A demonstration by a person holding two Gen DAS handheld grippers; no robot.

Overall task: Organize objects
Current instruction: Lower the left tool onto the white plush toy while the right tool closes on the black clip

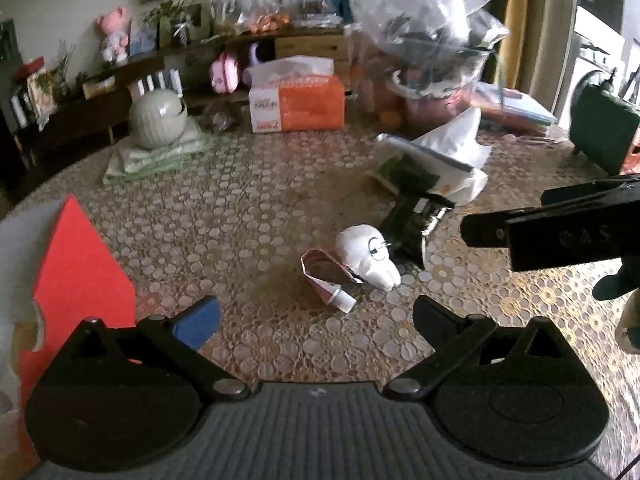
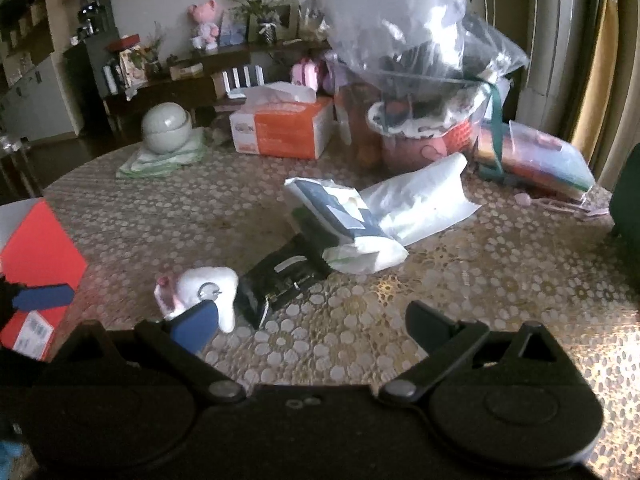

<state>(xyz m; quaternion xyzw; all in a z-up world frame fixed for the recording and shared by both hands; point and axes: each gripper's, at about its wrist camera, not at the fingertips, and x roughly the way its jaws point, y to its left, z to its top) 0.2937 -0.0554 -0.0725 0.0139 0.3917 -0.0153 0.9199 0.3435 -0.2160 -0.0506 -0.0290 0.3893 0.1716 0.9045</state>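
Toys and packs lie loose on the table point(image 1: 248, 184): white toy point(image 1: 370, 252) at 12 o'clock of the left tool point(image 1: 316, 320), black pack point(image 2: 280, 280) beside it. Both tools, right tool point(image 2: 312, 328) too, spread wide, holding nothing; tidying barely begun

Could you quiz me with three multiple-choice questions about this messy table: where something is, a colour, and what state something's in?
1. What lies right beside the white plush toy?
A. a black packet
B. the round jar
C. a green chair

2. What colour is the box at the left table edge?
A. yellow
B. red
C. purple

3. How do the two grippers stand?
A. both open, empty
B. both clamped on the toy
C. one holds a packet

Answers: 1 A, the black packet touches it. 2 B, the box is red. 3 A, left gripper and right gripper show spread fingers holding nothing.
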